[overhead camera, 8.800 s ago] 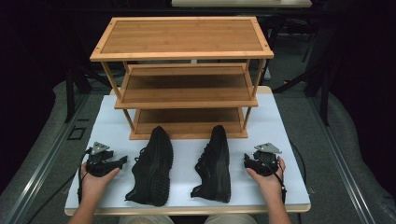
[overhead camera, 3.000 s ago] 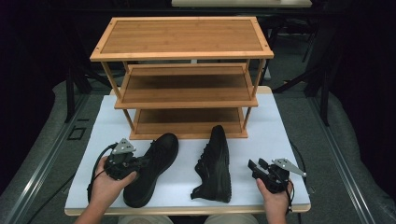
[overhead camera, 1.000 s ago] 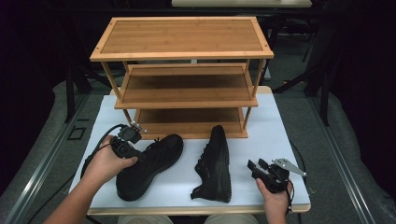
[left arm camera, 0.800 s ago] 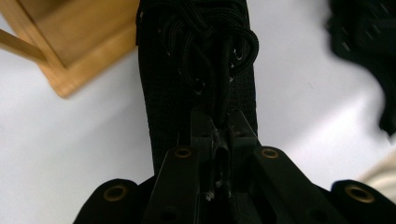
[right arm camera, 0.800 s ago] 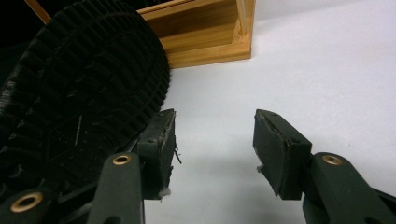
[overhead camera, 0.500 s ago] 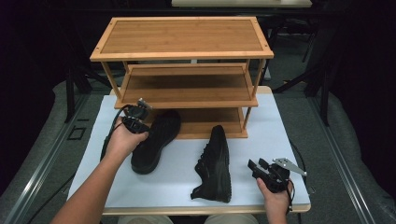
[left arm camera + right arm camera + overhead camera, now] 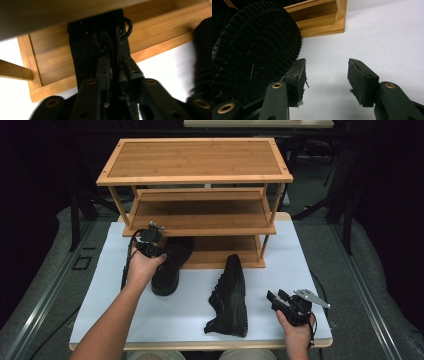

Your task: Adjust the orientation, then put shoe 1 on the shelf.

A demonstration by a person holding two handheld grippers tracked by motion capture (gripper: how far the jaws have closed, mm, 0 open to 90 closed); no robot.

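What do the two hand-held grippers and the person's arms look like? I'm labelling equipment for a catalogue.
Both are black. The left hand-held gripper trails a black cable looping to the table. The right hand-held gripper carries a grey three-cornered plate on top and has brass-coloured rivets on its linkage arms and worn, blocky pads. The forearms are bare, no sleeves visible.

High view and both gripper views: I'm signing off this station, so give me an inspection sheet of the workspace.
Surface: white table, one sheet.
Job's things: left shoe toe-in on wooden rack bottom shelf; right shoe on its side on the table.
Clutter: nothing seen.
Grippers: left tool just opening, shoe's tongue and laces between its jaws; right tool open, empty, beside the sole.
Cables: one loops from left tool.
Surroundings: dark, grey floor.
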